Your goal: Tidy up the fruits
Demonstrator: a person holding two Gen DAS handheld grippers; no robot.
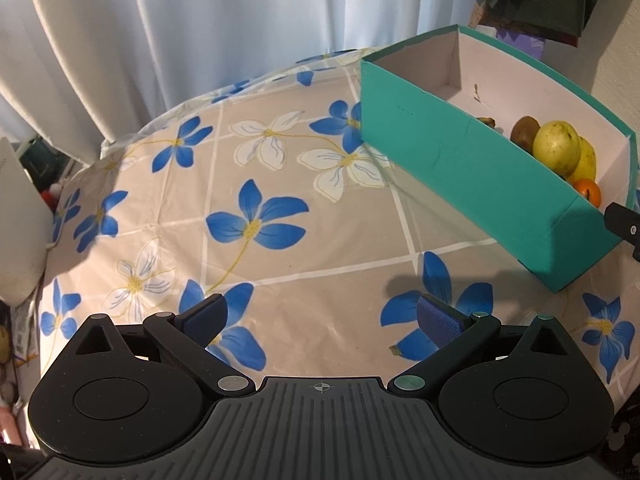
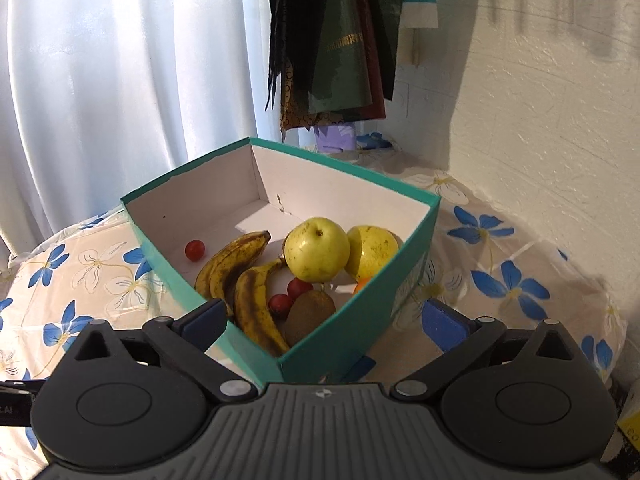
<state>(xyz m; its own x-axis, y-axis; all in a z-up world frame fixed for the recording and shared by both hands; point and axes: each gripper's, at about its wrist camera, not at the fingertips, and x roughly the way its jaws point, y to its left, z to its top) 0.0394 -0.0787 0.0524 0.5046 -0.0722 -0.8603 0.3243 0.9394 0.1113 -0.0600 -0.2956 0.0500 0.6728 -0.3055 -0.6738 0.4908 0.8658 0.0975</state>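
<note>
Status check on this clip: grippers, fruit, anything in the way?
Left gripper open, nothing between jaws. Right gripper open, nothing held. Bananas, pears, kiwi all in teal box. No obstruction on floral tablecloth.

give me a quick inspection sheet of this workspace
surface: table under a floral tablecloth, blue and white flowers; no loose fruit seen on it.
job's things: teal box holds two bananas, two yellow-green round fruits, a kiwi, small red fruits and a partly hidden orange fruit.
clutter: nothing seen on the cloth besides the box.
grippers: left tongs open, empty, over bare cloth; right tongs open, empty, straddling the box's near corner.
cables: nothing seen.
surroundings: white curtain behind, hanging dark bags, textured white wall on the right.
</note>
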